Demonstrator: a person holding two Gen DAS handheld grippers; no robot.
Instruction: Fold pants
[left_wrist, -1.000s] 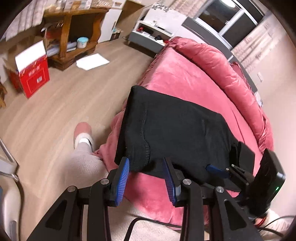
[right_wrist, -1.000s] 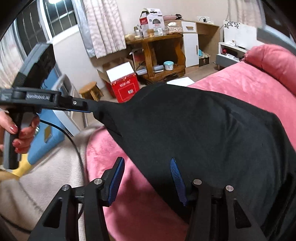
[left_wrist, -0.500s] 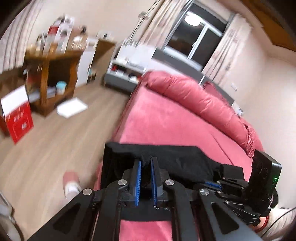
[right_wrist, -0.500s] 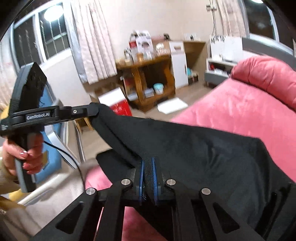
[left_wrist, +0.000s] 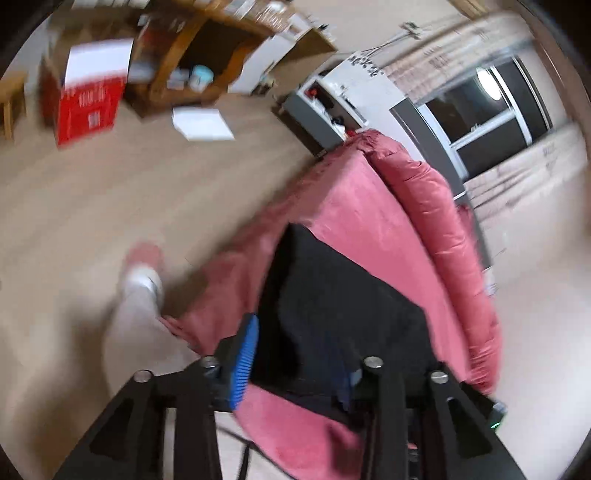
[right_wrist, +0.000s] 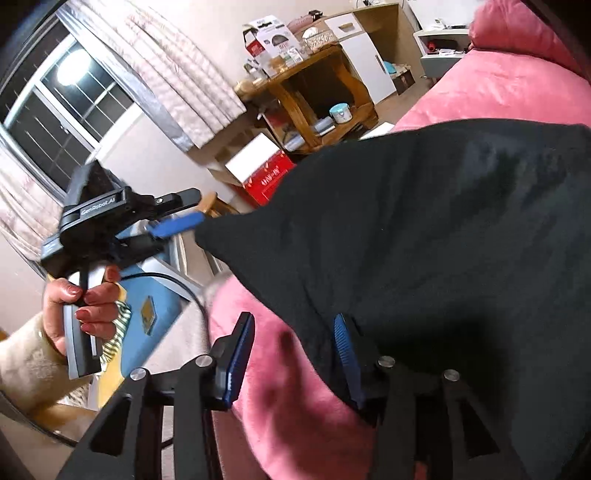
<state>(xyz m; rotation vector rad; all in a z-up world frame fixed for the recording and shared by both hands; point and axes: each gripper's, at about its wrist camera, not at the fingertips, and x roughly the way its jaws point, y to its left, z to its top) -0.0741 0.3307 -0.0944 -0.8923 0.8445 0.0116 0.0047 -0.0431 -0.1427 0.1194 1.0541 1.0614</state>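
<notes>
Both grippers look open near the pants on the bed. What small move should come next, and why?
Probably draw both grippers back from the pants. The left gripper and right gripper both stand open, and the cloth lies on the bed, one corner still raised, so this fold looks released.

Half a second ago I had both hand-held grippers clamped on the black pants (right_wrist: 424, 236). Now my left hand-held gripper (left_wrist: 295, 363) and right hand-held gripper (right_wrist: 291, 360) have opened, and the pants lie released on the bed (left_wrist: 354, 210), lower right of frame.
</notes>
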